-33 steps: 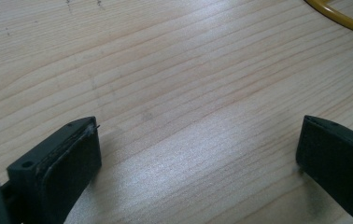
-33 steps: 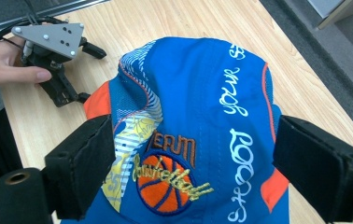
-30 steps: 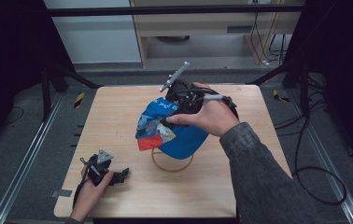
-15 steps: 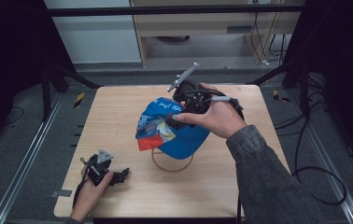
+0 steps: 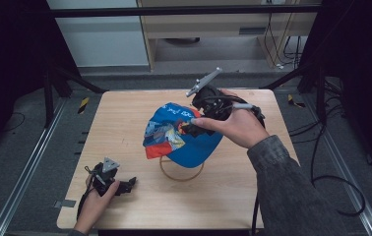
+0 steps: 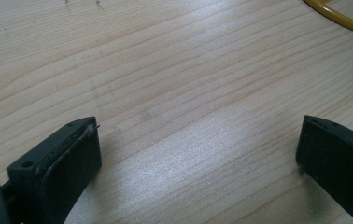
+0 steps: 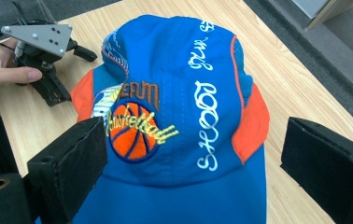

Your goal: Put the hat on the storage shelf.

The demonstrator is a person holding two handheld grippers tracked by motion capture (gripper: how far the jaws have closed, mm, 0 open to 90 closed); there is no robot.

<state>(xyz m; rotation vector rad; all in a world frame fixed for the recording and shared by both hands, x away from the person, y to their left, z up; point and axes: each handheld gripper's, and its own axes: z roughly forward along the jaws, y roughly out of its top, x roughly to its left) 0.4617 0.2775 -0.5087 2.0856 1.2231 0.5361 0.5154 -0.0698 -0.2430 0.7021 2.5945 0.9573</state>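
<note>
Fingers (image 7: pixel 67 172) on your right gripper (image 7: pixel 198 177) stand wide apart in its own view, with the blue cap (image 7: pixel 179 121) lying between and beyond them and no pad visibly closed on the cloth. From above, your right hand (image 5: pixel 235 125) has that gripper at the cap's far top, and whether anything there is nipping the fabric can't be made out. The cap sits domed up, apparently propped on the stand whose yellow ring base (image 5: pixel 181 169) rests on the bench (image 5: pixel 125 118), so the placing looks largely done. What seems left is to check that it sits square and to draw your right gripper clear without dragging the cloth. Your left gripper (image 5: pixel 108 177) rests low at the near left corner of the bench, well apart from the cap, its fingers (image 6: pixel 67 163) spread over bare wood.
</note>
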